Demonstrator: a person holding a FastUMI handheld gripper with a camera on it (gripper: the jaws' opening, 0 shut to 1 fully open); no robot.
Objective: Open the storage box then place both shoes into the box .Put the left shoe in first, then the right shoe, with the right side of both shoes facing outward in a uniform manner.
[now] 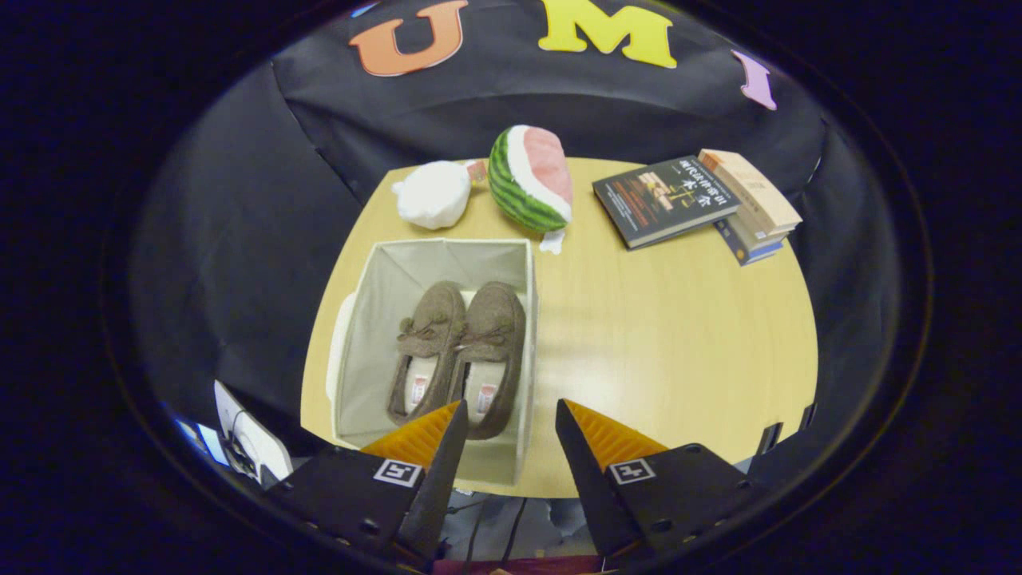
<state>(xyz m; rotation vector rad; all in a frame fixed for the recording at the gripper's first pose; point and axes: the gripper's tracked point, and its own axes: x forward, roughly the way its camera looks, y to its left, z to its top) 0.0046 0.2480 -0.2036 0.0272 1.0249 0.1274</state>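
Observation:
An open light-grey fabric storage box (375, 319) stands on the left part of the round wooden table. Two brown slipper shoes lie inside it side by side, toes pointing away from me: the left-hand shoe (427, 351) and the right-hand shoe (491, 355). My gripper (511, 415) hovers above the near edge of the table, open, with nothing between its fingers. The heel of the right-hand shoe lies just ahead of my left finger (427, 439).
Beyond the box lie a white plush lump (433, 194) and a watermelon-slice plush (531, 178). A dark book (664, 200) and a stack of books (754, 204) sit at the far right. Bare tabletop (671, 343) spreads to the right of the box.

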